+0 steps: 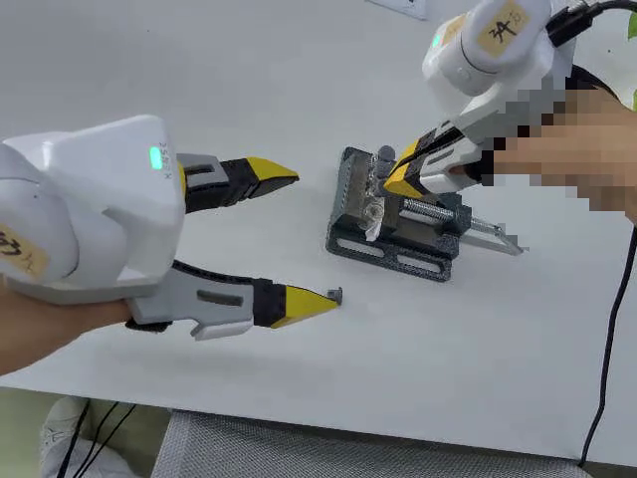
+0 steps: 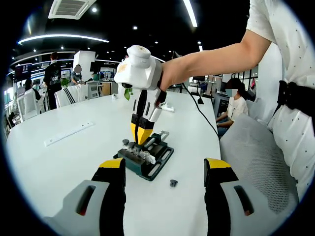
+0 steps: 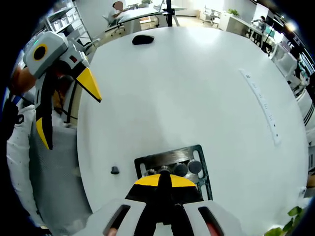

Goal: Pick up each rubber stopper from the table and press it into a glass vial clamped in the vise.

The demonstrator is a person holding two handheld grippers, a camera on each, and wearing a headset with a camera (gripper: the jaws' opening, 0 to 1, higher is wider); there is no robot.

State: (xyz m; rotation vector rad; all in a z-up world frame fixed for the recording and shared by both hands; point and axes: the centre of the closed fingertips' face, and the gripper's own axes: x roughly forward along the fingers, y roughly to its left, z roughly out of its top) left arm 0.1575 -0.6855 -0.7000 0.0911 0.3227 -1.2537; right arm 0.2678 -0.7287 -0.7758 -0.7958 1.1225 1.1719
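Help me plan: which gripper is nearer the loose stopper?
Left. The left gripper has one jaw tip beside the stopper; the right gripper is at the vise.

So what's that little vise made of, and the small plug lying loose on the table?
The vise looks like cast metal with a matte dark-grey coating; its bare screw glints silver. The plug is dull dark grey with no shine, likely rubber, though it's too small to be sure.

Loose stopper (image 2: 173, 183) beside vise (image 2: 145, 160)
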